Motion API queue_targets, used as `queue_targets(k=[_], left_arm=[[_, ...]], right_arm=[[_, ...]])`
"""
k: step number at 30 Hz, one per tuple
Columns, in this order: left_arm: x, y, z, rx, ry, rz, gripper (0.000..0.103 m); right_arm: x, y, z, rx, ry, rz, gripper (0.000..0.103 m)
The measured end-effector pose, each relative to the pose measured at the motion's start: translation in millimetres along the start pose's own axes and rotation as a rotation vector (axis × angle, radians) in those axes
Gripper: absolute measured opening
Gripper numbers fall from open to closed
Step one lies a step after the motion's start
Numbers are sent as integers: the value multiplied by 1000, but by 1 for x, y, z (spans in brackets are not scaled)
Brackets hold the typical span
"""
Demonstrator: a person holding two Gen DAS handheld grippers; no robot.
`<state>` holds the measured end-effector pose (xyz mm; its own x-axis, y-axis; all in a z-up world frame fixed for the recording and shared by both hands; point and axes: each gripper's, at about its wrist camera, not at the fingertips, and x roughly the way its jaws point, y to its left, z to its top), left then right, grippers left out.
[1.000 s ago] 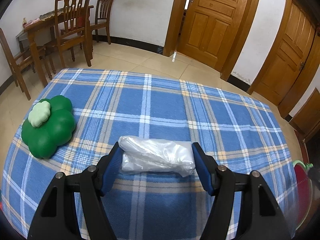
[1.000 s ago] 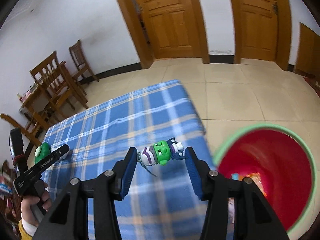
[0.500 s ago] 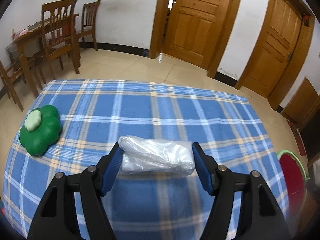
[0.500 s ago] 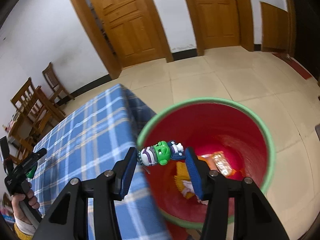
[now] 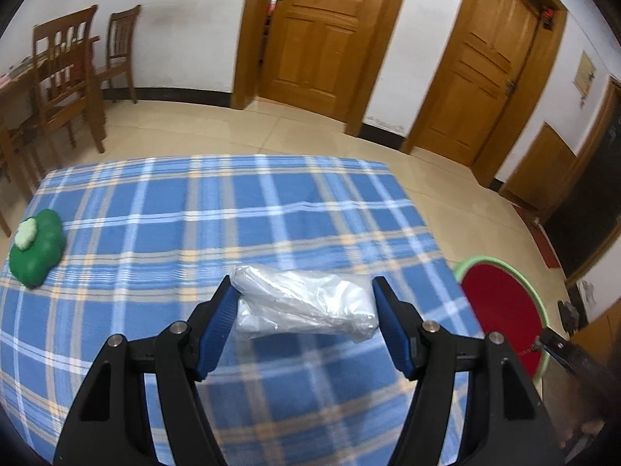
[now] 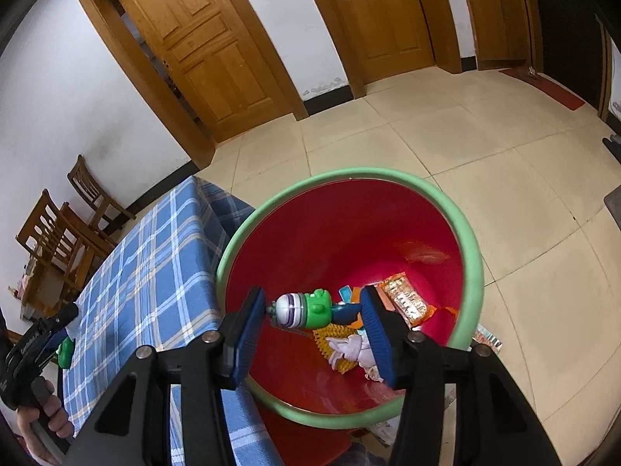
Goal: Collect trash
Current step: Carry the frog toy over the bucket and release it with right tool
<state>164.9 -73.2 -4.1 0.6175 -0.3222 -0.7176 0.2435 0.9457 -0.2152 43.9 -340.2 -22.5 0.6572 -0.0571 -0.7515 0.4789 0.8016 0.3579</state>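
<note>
From the left wrist, the left gripper (image 5: 304, 301) is clamping a crumpled clear plastic bag (image 5: 306, 305) between its blue pads (image 5: 217, 322), one pad pressing on each end of the bag. The bag is hanging above the blue plaid tablecloth (image 5: 240, 213), not lying on it. A green clover-shaped toy (image 5: 37, 246) with a pale flower on top is sitting near the cloth's left edge, well apart from the bag. Past the table's right edge, a red bin (image 5: 502, 310) with a pale green rim is standing on the tiled floor, partly cut off by the gripper body. Two wooden doors (image 5: 318, 35) are filling the far wall, and wooden chairs (image 5: 66, 77) are standing by the wall at the left.

From the right wrist, the right gripper (image 6: 312, 310) is gripping a small figure (image 6: 306, 310) with a green head and a purple-striped cap, lying sideways between the pads, cap end against the left pad and dark blue end against the right one. The figure is hanging over the open mouth of the bin (image 6: 471, 256), inside the ring of its rim. At the bin's bottom, an orange wrapper (image 6: 405, 303), a yellow mesh piece (image 6: 333, 339) and some pale scraps are lying together. The tablecloth (image 6: 147, 272) is just beside the bin on the left. At the lower left edge, a hand (image 6: 42, 423) is holding the left gripper (image 6: 66, 316) over the table, with the toy (image 6: 66, 351) peeking out beside it; its pads are too hidden here to judge
</note>
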Motion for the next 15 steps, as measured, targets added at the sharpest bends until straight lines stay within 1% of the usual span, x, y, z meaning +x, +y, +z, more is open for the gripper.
queue_targets(k=[2, 3, 4, 10, 15], left_arm=[[-2, -12, -2, 19, 5, -18, 68], [-3, -16, -2, 27, 7, -26, 68], [-4, -23, -2, 38, 10, -36, 68], [-5, -57, -6, 89, 31, -93, 68], [-1, -89, -13, 150, 54, -141, 68]], right_arm=[[-2, -3, 0, 11, -5, 9, 55], [-3, -5, 0, 15, -9, 13, 58], [-5, -7, 0, 19, -16, 18, 60], [-19, -16, 1, 39, -42, 33, 61], [-35, -22, 1, 40, -68, 12, 63]])
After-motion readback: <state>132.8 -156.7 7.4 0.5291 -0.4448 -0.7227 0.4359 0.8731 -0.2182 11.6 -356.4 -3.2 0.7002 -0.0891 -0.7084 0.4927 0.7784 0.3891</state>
